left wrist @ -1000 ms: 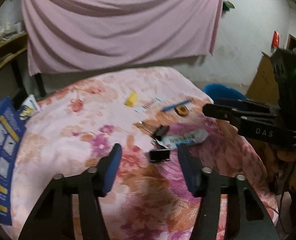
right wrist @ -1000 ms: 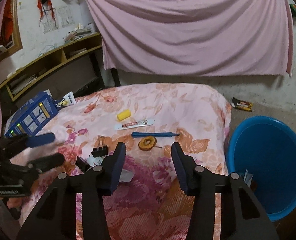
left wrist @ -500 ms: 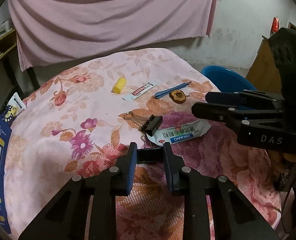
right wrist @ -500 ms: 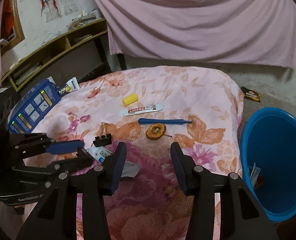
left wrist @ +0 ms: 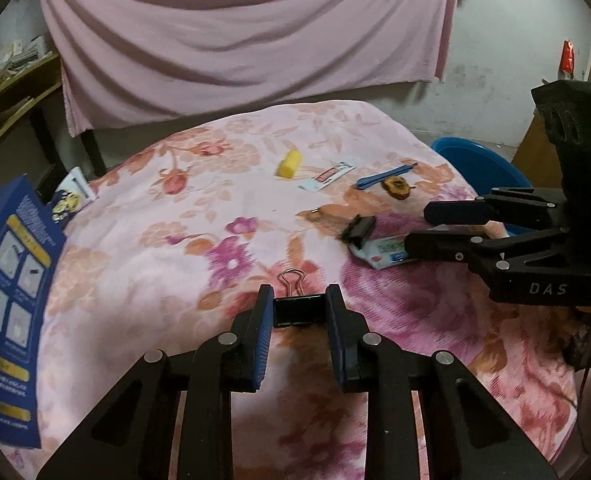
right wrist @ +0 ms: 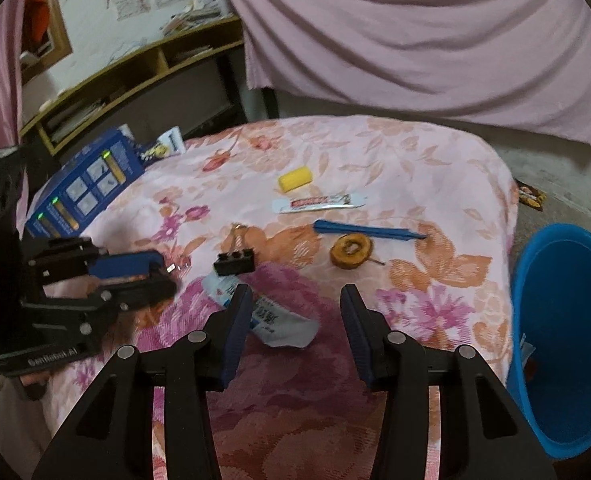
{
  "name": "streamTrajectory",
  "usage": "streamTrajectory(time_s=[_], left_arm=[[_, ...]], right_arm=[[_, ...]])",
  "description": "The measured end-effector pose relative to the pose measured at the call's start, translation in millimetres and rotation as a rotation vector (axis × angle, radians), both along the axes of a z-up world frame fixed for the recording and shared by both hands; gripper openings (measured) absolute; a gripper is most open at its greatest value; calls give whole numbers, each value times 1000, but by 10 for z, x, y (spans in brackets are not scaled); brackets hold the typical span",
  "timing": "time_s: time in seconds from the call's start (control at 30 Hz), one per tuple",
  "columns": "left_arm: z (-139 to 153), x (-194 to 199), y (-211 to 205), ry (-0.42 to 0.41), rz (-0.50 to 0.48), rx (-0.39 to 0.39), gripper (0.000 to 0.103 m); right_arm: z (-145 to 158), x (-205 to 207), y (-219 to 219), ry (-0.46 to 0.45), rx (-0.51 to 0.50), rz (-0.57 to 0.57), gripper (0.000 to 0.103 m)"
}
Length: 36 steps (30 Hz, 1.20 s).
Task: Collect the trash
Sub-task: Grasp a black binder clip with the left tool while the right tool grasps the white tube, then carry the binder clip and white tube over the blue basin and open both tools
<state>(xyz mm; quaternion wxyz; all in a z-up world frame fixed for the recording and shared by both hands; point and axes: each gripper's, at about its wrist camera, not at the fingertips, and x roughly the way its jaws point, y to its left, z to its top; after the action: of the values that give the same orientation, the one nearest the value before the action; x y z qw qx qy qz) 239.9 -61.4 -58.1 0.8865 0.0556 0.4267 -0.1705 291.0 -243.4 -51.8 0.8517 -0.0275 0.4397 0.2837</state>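
Note:
My left gripper [left wrist: 299, 310] is shut on a black binder clip [left wrist: 298, 311] and holds it above the floral table cloth [left wrist: 183, 248]. My right gripper [right wrist: 295, 312] is open and empty, hovering over a white and blue wrapper [right wrist: 271, 316]. A second black binder clip [right wrist: 234, 261], a brown fruit slice [right wrist: 351, 251], a blue plastic tool [right wrist: 367, 231], a white and red wrapper [right wrist: 319, 203] and a yellow block [right wrist: 294, 178] lie on the cloth. A blue bin [right wrist: 563, 332] stands at the right of the table.
A blue carton [right wrist: 87, 186] and a small card [right wrist: 163, 146] lie at the table's left edge. A wooden shelf [right wrist: 135, 76] stands behind on the left. A pink sheet [right wrist: 415, 32] hangs at the back. A snack packet [right wrist: 529, 196] lies on the floor.
My left gripper closed on the binder clip and lifted it off the cloth. My right gripper moved forward and down toward the white and blue wrapper, staying open.

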Motion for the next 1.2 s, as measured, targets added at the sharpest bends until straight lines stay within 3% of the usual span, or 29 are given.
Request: streamTrajectory(time_s=[0.4,0.63,0.73,1.0,1.2], left_arm=[[7,-78,146,6,48,-21,22],[28,-121,170,-1,62,-28,22],[32,-142,173,-8,68,-28,22],[104,-212,187,-64,82,-66,22],[299,-288,210,-165,98,-129,22]], right_arm=[[-57,-129,201,-10,-83,99,43],[-65,-297,372,-75,-186,167,21],[-60,-345,400,-92,-206,178,18],[-10,-427,335,-100,-157,174,17],[108,-505,207,-152,-79,148,17]])
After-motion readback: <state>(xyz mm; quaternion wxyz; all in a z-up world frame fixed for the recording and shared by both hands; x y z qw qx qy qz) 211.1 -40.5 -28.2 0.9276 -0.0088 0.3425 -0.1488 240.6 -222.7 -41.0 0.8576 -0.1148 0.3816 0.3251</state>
